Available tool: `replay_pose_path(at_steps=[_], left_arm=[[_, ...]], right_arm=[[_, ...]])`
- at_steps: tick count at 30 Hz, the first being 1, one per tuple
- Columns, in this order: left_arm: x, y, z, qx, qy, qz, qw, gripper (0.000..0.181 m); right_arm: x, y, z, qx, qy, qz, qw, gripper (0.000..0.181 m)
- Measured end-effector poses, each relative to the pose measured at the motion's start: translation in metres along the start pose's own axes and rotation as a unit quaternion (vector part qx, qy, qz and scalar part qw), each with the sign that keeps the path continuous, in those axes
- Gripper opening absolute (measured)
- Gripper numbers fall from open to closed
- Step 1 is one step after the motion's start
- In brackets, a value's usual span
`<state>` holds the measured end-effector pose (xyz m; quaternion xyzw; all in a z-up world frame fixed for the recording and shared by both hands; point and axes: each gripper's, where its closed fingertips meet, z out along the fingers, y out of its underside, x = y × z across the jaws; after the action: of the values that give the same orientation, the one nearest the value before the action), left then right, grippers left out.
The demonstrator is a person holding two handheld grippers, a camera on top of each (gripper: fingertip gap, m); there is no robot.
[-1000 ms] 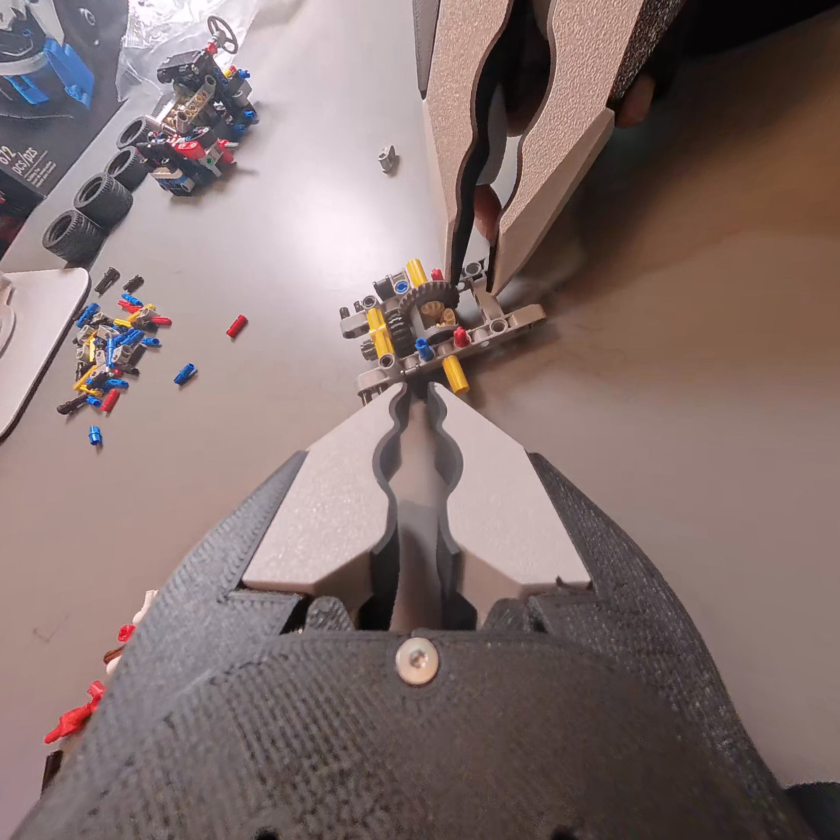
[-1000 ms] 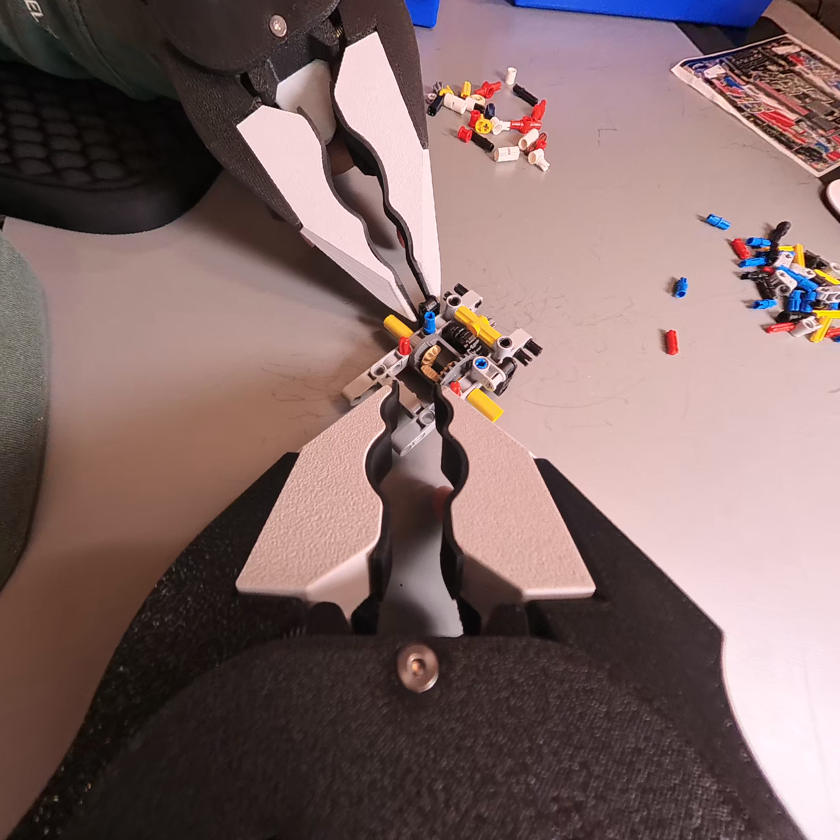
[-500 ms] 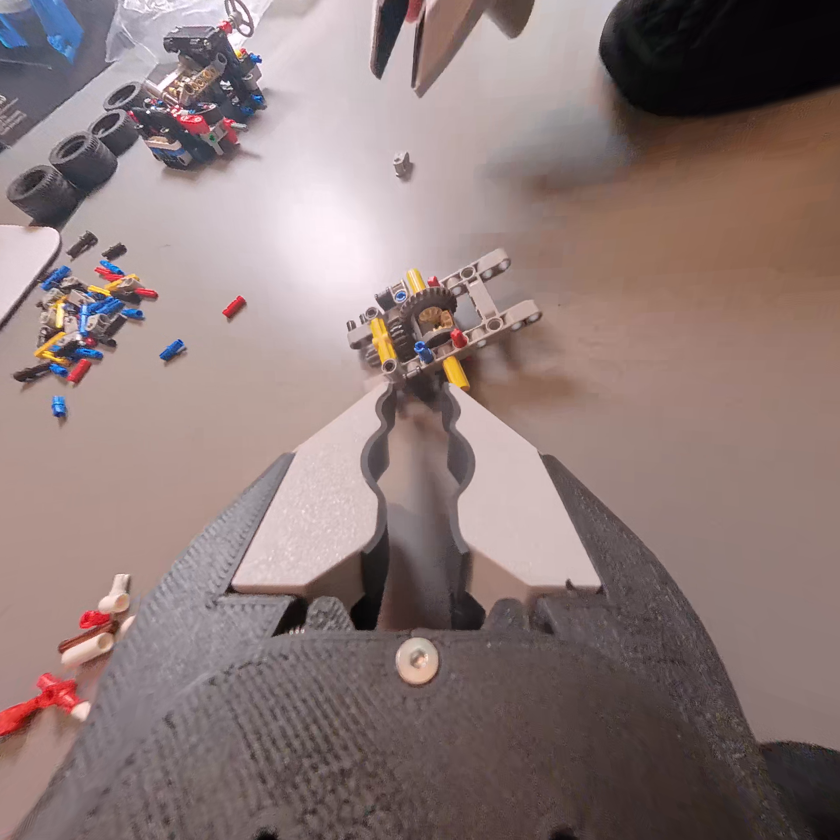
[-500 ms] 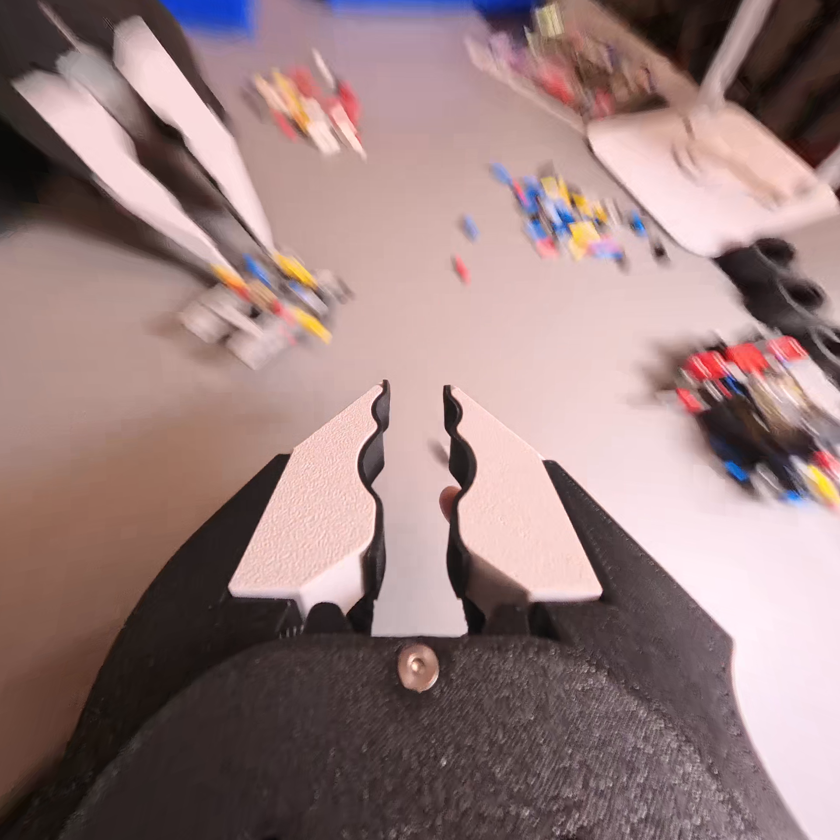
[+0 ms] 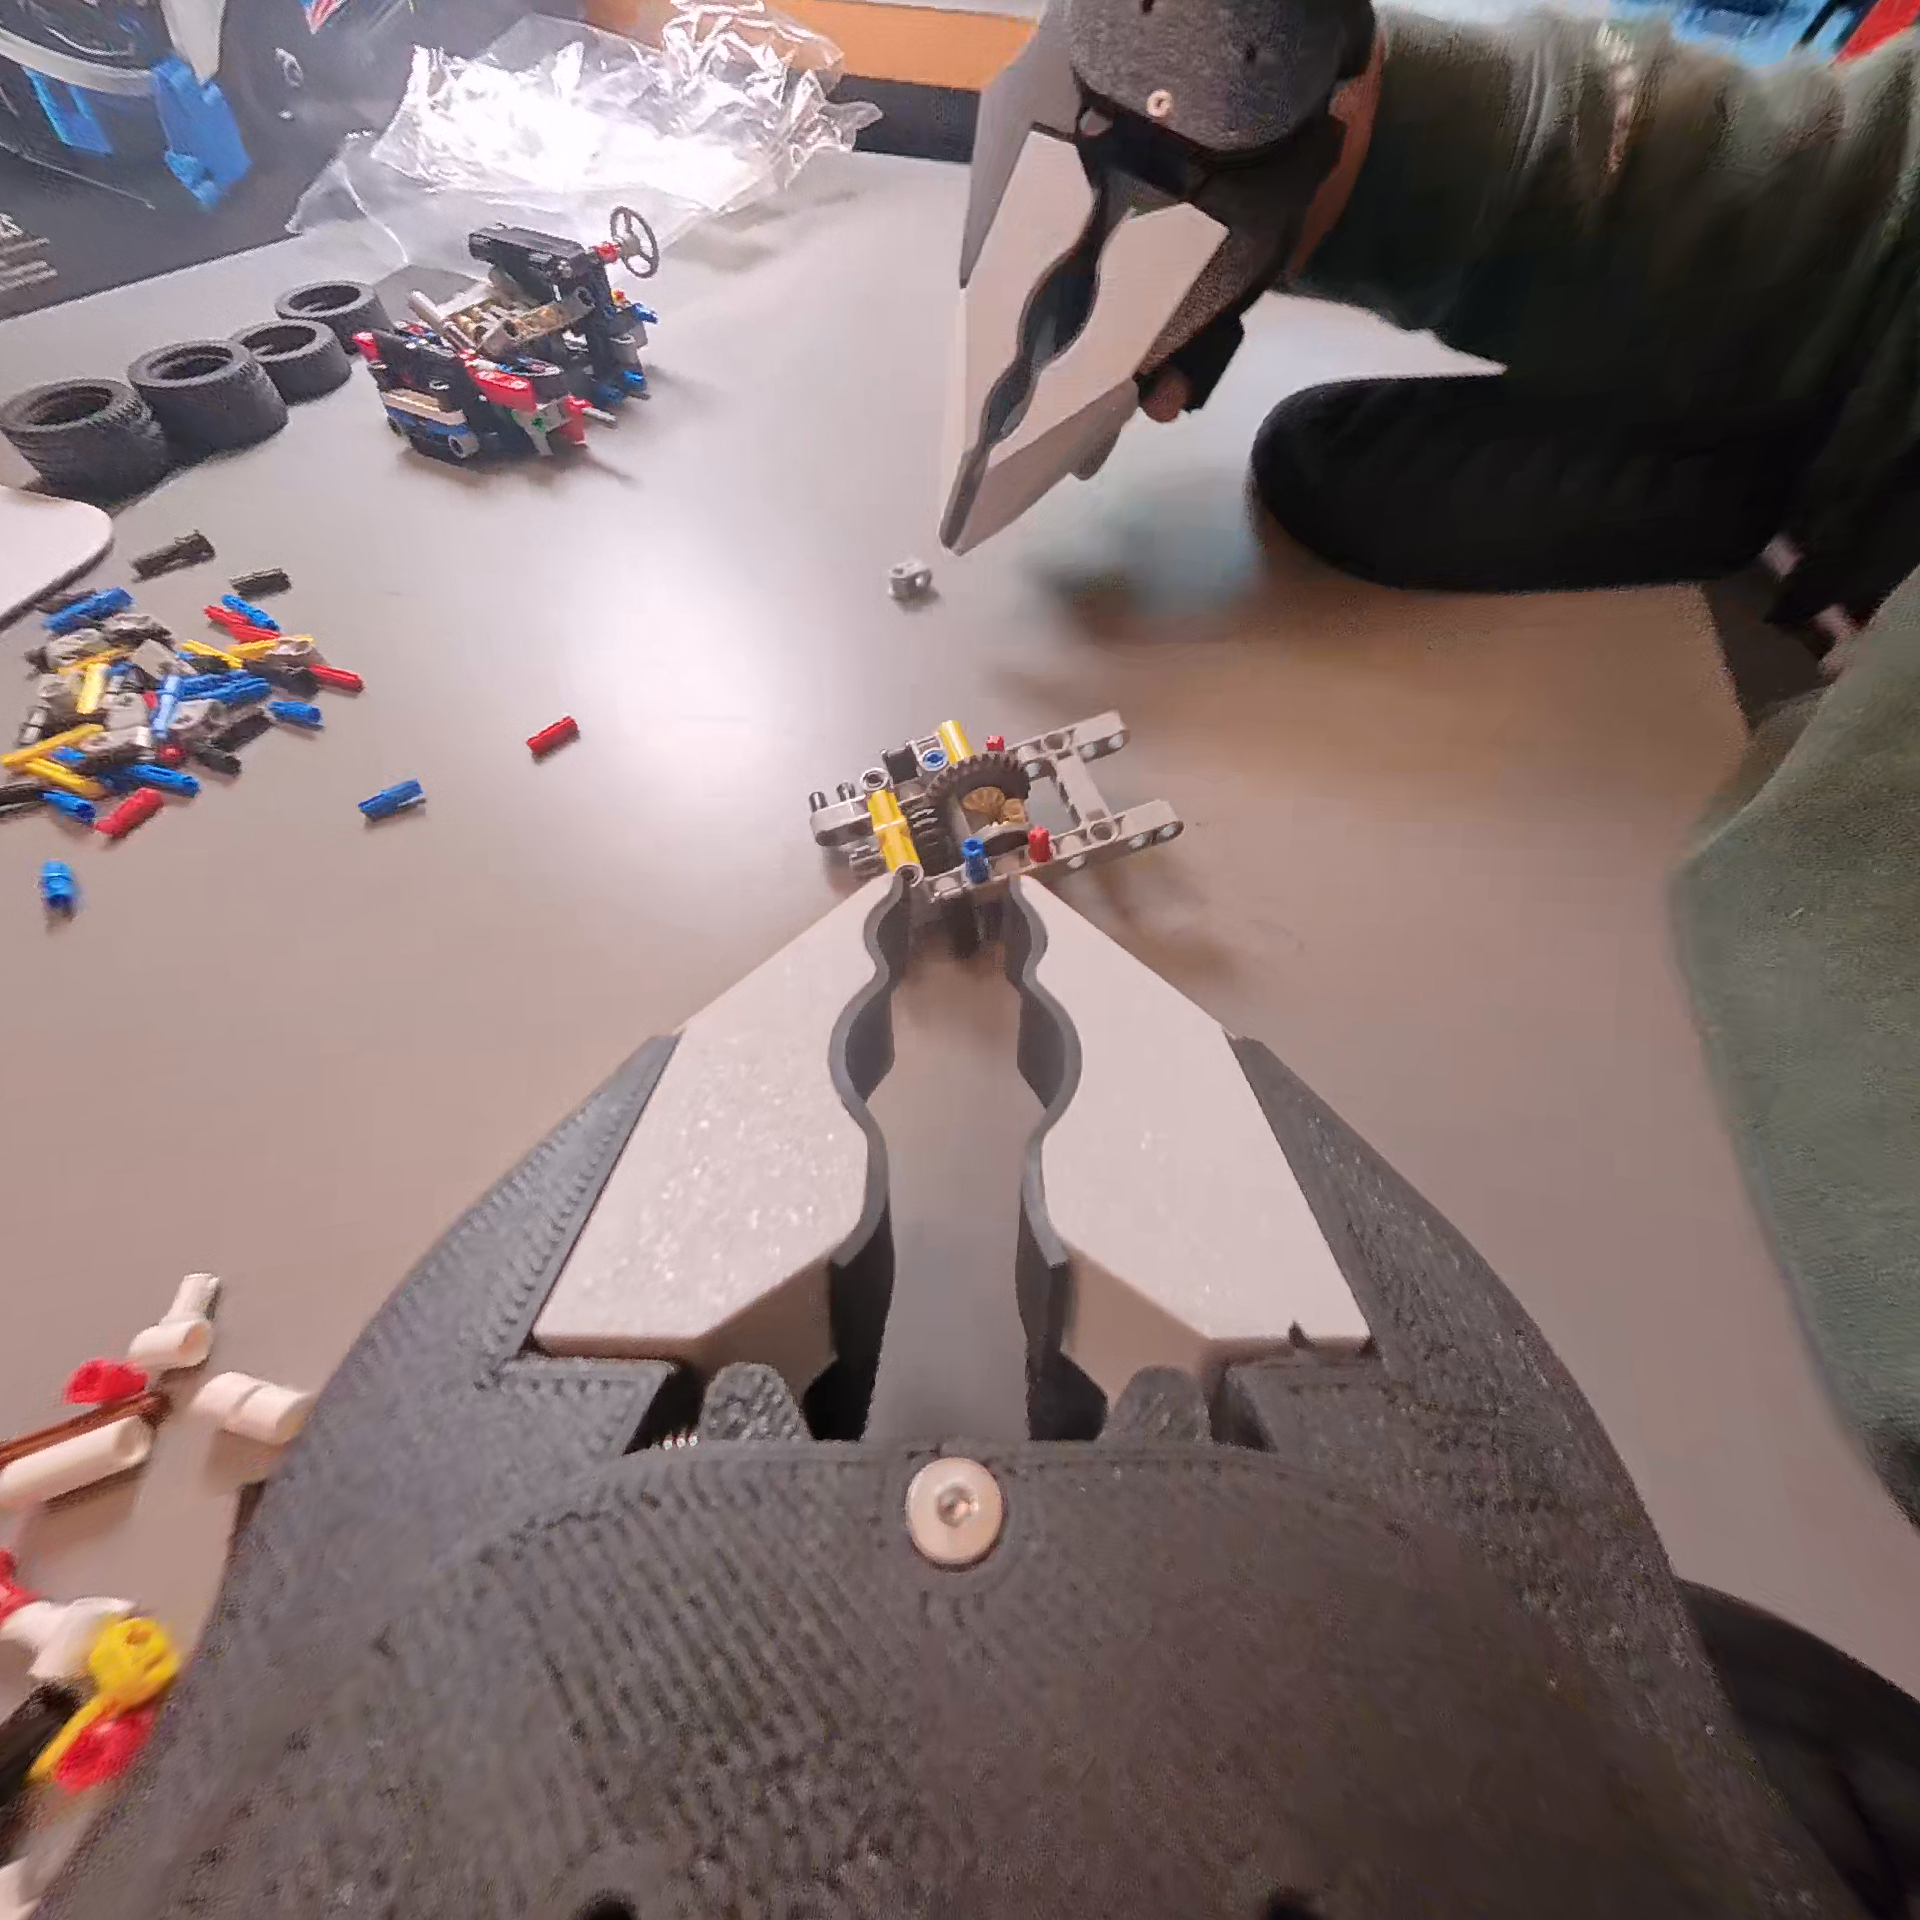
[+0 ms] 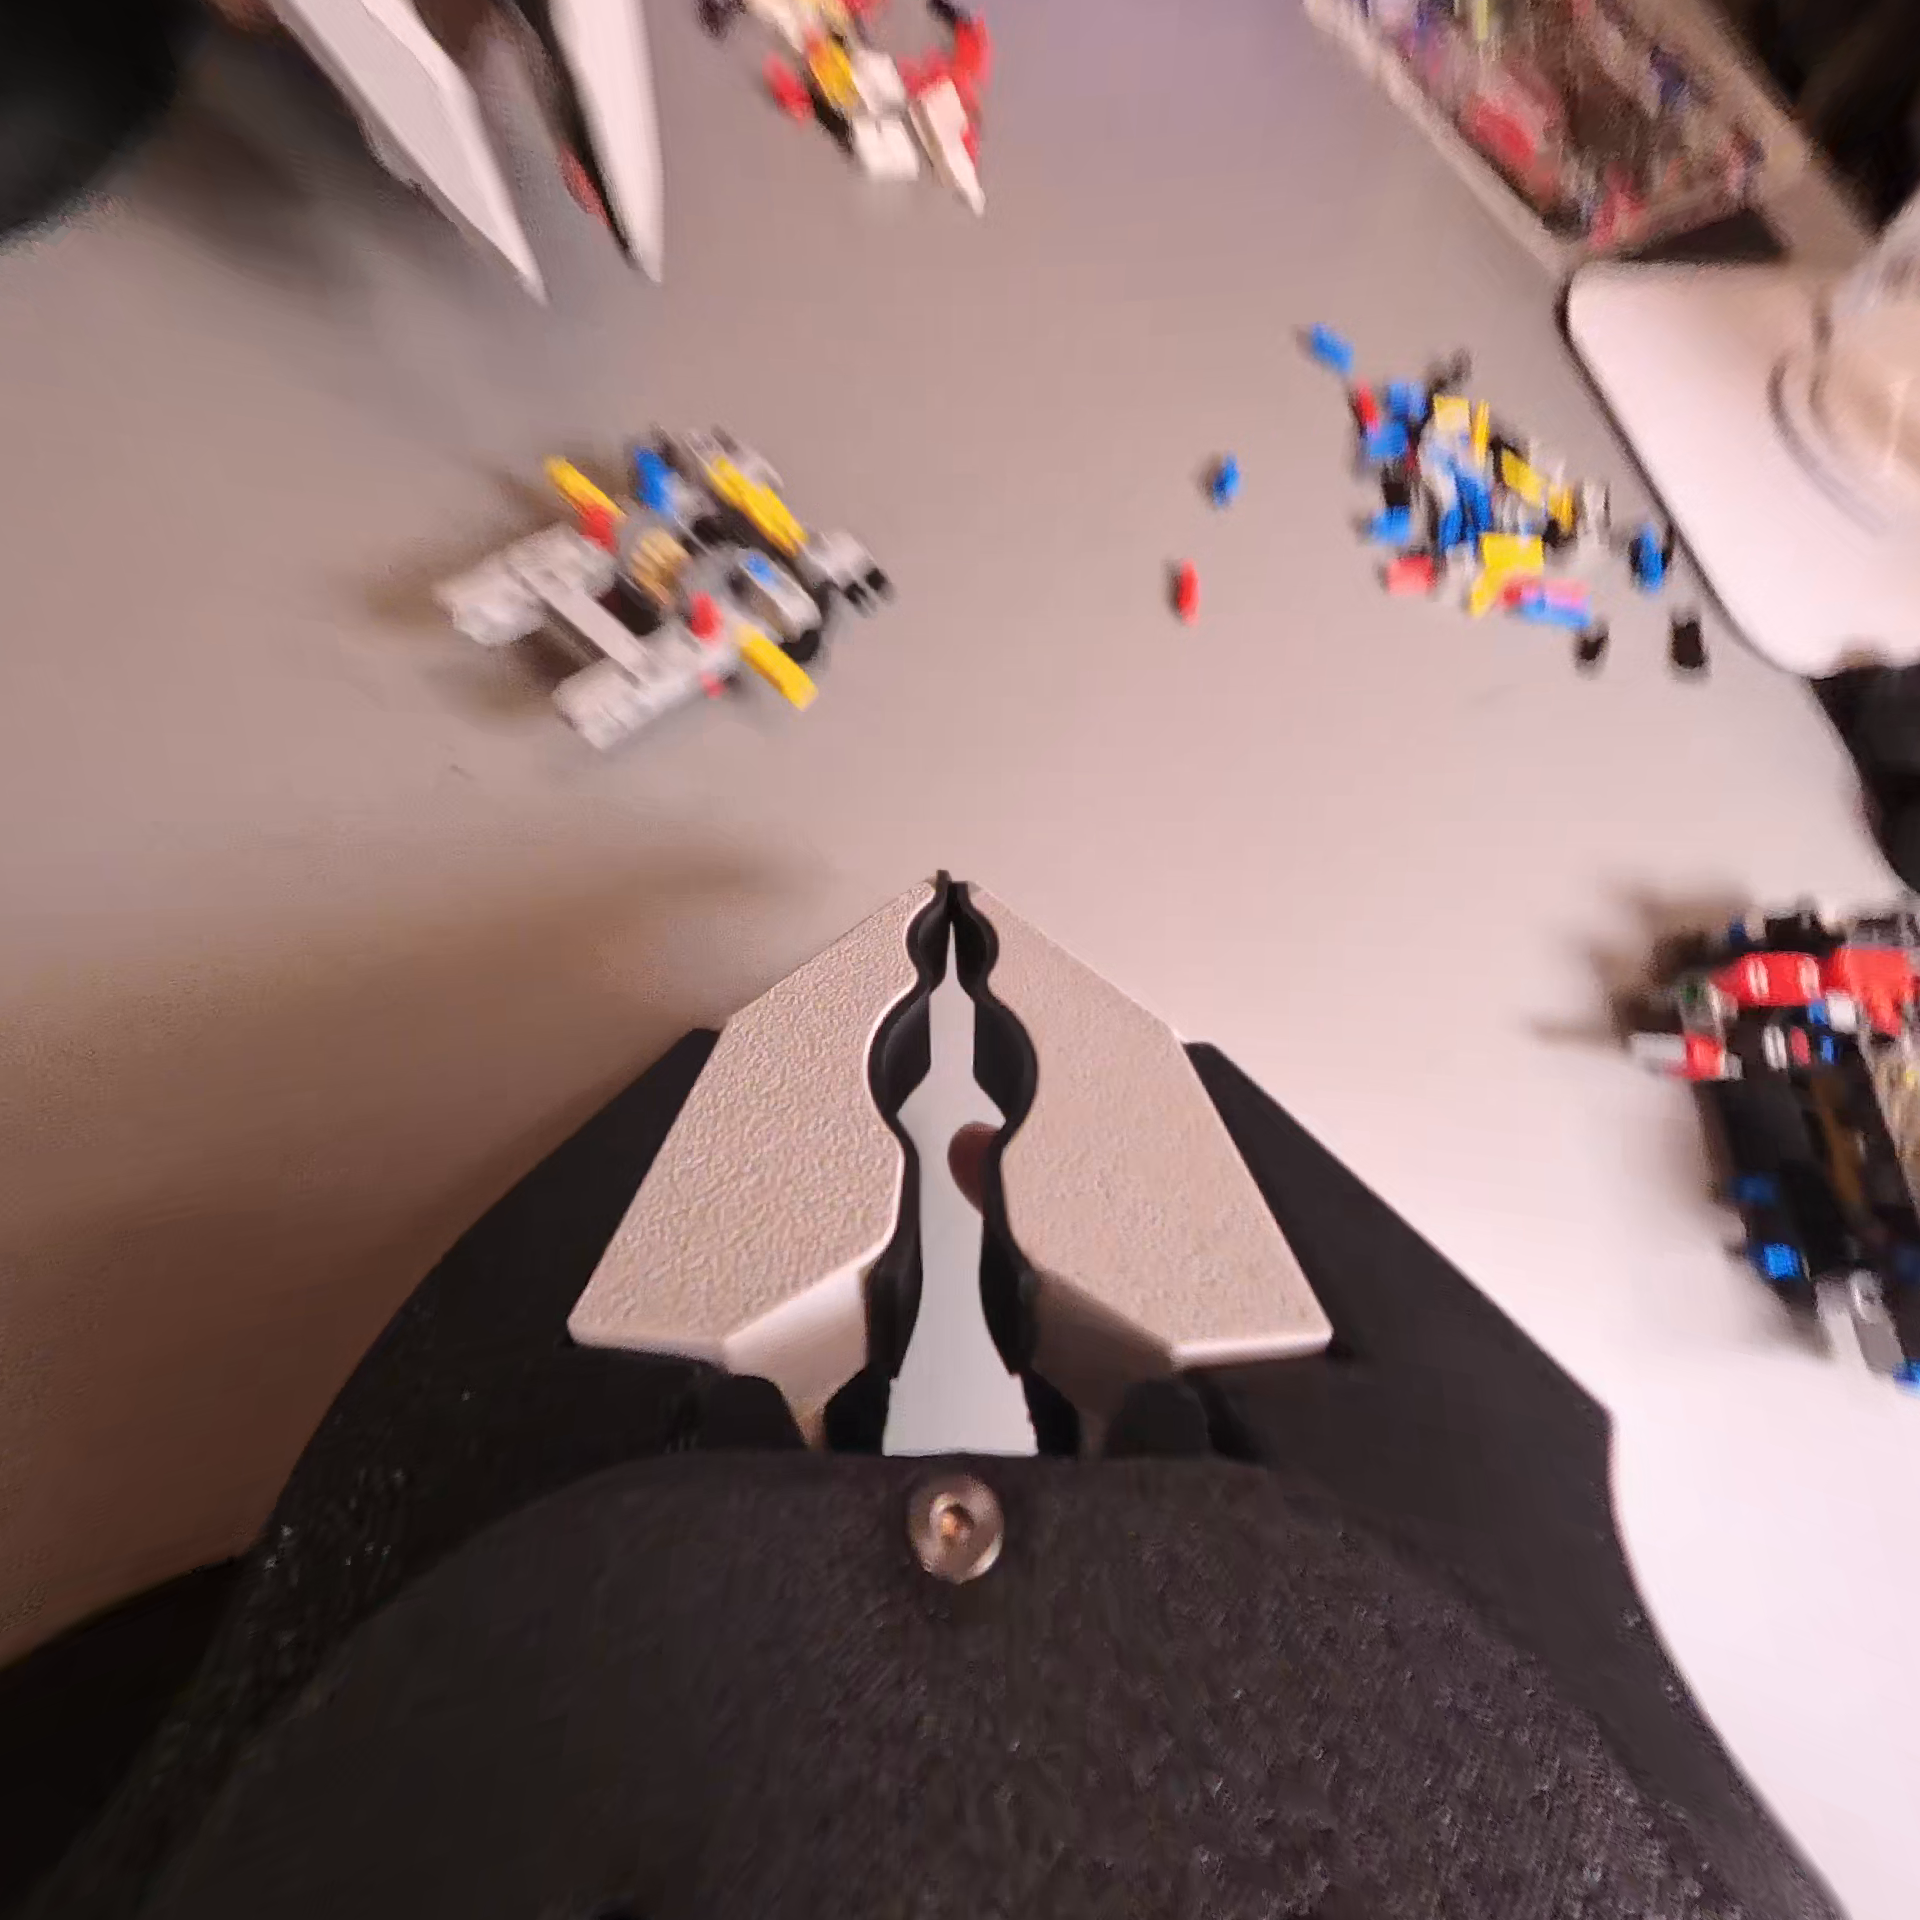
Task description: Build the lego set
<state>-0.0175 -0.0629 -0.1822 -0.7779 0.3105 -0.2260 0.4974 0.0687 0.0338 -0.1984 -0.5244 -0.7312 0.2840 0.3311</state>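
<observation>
The left gripper (image 5: pixel 954 902) sits low over the grey desk (image 5: pixel 1351 1039), its two pale fingers parted only a little with their tips at the near edge of the small gear assembly (image 5: pixel 987 810); whether they actually pinch it cannot be told from here. That assembly, a grey Technic frame with a dark gear, yellow axles and blue and red pins, lies flat on the desk. Its open grey fork end points away toward the person's dark green sleeve (image 5: pixel 1610 208).

Across the desk the right gripper (image 5: pixel 961 520) hangs tilted, tips down, in the air above a tiny grey connector piece (image 5: pixel 911 580), just beside it and not touching. In its own blurred view the right gripper (image 6: pixel 945 894) has its tips pressed together with nothing between them.

Farther left stands the bigger partly built car chassis (image 5: pixel 509 353), black with red and blue parts and a steering wheel on top. Four black tyres (image 5: pixel 177 384) line up next to it. A crumpled clear plastic bag (image 5: pixel 582 114) lies behind the chassis, near the dark set box (image 5: pixel 114 135).

A scatter of loose blue, yellow, red and grey pins (image 5: pixel 145 707) spreads along the left side. One red pin (image 5: pixel 551 736) and one blue pin (image 5: pixel 392 799) lie apart between the pile and the gear assembly. White and red connectors (image 5: pixel 156 1392) lie close beside the left gripper's black body.
</observation>
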Motion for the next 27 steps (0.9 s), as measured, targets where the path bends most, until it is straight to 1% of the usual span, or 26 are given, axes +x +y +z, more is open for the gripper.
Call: replay_pose_path(at_steps=[2,4,5,7,9,11,13,16,20,22,24,27], left_arm=[[0.004,-0.002,0.002,0.006,0.017,-0.017,1.000,0.016],[0.007,-0.001,0.005,0.003,0.024,-0.020,0.999,0.015],[0.008,0.001,0.006,-0.001,0.024,-0.017,1.000,0.015],[0.009,0.004,0.008,-0.010,0.021,-0.009,1.000,0.015],[0.007,0.004,0.008,-0.011,0.013,-0.003,1.000,0.015],[0.001,0.004,0.007,-0.012,-0.003,-0.002,1.000,0.016],[-0.004,0.004,0.006,-0.010,-0.015,-0.006,1.000,0.018],[-0.009,0.003,0.004,-0.003,-0.019,-0.020,1.000,0.021],[-0.012,0.002,0.003,0.002,-0.022,-0.025,0.999,0.021],[-0.012,0.002,0.003,0.003,-0.022,-0.026,0.999,0.021],[-0.012,0.001,0.002,0.005,-0.021,-0.027,0.999,0.020],[-0.013,0.001,0.002,0.005,-0.023,-0.026,0.999,0.020]], right_arm=[[-0.018,-0.023,-0.001,0.037,-0.014,-0.027,0.999,0.000],[-0.025,-0.036,0.000,0.046,-0.009,-0.053,0.998,0.000],[-0.025,-0.038,0.001,0.039,-0.007,-0.059,0.997,0.000],[-0.012,-0.026,0.001,-0.003,0.018,-0.060,0.998,0.000],[0.008,-0.002,0.000,-0.056,0.042,-0.048,0.996,0.011],[0.021,0.025,-0.002,-0.105,0.048,-0.024,0.993,0.022],[0.021,0.037,-0.001,-0.107,0.028,0.000,0.994,0.026],[0.017,0.039,0.003,-0.107,0.010,0.027,0.994,0.022],[-0.007,0.028,0.008,-0.101,-0.036,0.011,0.994,0.018],[-0.019,0.020,0.007,-0.078,-0.068,0.016,0.994,0.017],[-0.014,0.015,0.003,-0.061,-0.062,0.025,0.996,0.017],[0.007,0.023,0.003,-0.080,-0.022,0.019,0.996,0.018]])
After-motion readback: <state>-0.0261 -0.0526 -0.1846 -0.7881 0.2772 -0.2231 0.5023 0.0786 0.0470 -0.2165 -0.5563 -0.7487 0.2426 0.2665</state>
